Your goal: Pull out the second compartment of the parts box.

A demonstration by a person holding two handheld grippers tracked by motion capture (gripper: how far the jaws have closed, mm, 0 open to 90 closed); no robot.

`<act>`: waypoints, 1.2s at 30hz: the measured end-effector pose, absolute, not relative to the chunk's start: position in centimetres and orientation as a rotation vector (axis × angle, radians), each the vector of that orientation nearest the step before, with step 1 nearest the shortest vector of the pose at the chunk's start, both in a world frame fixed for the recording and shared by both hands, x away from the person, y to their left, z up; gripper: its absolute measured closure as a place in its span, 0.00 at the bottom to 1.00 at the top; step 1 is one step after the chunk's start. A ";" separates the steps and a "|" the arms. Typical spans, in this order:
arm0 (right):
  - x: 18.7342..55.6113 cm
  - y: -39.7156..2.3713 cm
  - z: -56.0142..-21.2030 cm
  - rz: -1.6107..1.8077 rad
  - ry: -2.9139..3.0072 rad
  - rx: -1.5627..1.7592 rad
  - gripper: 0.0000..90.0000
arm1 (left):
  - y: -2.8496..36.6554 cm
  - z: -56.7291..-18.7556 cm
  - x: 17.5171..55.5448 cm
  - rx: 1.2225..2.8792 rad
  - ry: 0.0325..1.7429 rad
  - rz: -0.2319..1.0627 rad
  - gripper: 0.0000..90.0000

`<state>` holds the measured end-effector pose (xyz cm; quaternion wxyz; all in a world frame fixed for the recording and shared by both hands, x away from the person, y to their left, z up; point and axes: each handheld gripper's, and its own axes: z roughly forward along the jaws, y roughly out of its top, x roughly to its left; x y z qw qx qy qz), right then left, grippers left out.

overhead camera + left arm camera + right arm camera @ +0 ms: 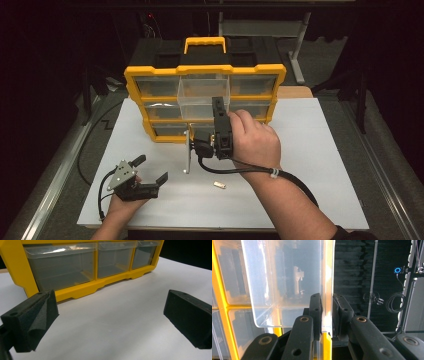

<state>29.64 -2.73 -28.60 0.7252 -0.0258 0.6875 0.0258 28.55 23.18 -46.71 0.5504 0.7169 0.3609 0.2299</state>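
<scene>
At the front of the yellow plastic organiser cabinet (205,102), the right gripper (218,106) pinches the wall of a clear plastic drawer (202,96), drawn partway out; next, likely a steady straight pull. The left gripper (150,170) rests spread on the white tabletop (310,165)

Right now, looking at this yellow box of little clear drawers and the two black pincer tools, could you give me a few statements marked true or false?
1. The right gripper pinches the front wall of a clear plastic drawer pulled out of the yellow organiser cabinet. True.
2. The left gripper holds a drawer too. False: its jaws stand open over the white table top, with nothing between them.
3. The pulled-out drawer sits in the cabinet's middle column. True.
4. A small pale part lies inside the left gripper's jaws. False: it lies loose on the white table top, nearer the person's right forearm.
</scene>
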 end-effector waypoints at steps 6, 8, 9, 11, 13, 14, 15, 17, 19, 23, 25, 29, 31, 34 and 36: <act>29.0 -2.9 -29.1 0.069 1.507 -0.059 0.89 | 23.2 -46.9 28.6 1.708 0.848 0.535 0.01; 28.8 -2.8 -29.3 0.071 1.506 -0.062 0.89 | 23.2 -46.8 28.6 1.704 0.848 0.535 0.01; 28.8 -2.8 -29.4 0.072 1.504 -0.065 0.89 | 23.2 -46.8 28.6 1.704 0.847 0.535 0.01; 28.7 -2.7 -29.4 0.077 1.505 -0.064 0.88 | 23.1 -46.8 28.7 1.705 0.847 0.536 0.01; 28.6 -2.7 -29.5 0.078 1.505 -0.067 0.88 | 23.1 -46.8 28.7 1.704 0.846 0.536 0.01; 28.6 -2.7 -29.5 0.079 1.506 -0.067 0.88 | 23.2 -46.8 28.7 1.703 0.847 0.536 0.01; 28.5 -2.7 -29.6 0.079 1.505 -0.069 0.88 | 23.2 -46.8 28.6 1.703 0.846 0.537 0.01; 28.5 -2.7 -29.7 0.080 1.500 -0.070 0.88 | 23.2 -46.8 28.6 1.704 0.842 0.540 0.01; 28.5 -2.8 -29.8 0.084 1.497 -0.067 0.88 | 23.1 -46.8 28.6 1.706 0.835 0.543 0.01; 28.5 -2.8 -29.8 0.093 1.500 -0.068 0.84 | 23.0 -46.8 28.5 1.702 0.826 0.551 0.01; 28.5 -2.9 -29.7 0.108 1.518 -0.063 0.69 | 23.1 -46.8 28.5 1.707 0.823 0.554 0.01; 28.2 -3.4 -29.7 0.142 1.543 -0.049 0.54 | 23.1 -46.9 28.4 1.712 0.819 0.561 0.01; 27.9 -3.7 -29.9 0.153 1.547 -0.048 0.51 | 23.0 -47.0 28.3 1.715 0.816 0.567 0.01; 27.5 -4.3 -30.4 0.158 1.555 -0.059 0.49 | 23.0 -47.1 28.3 1.715 0.818 0.564 0.01; 27.3 -4.7 -30.9 0.161 1.564 -0.061 0.48 | 23.0 -47.1 28.3 1.706 0.817 0.553 0.01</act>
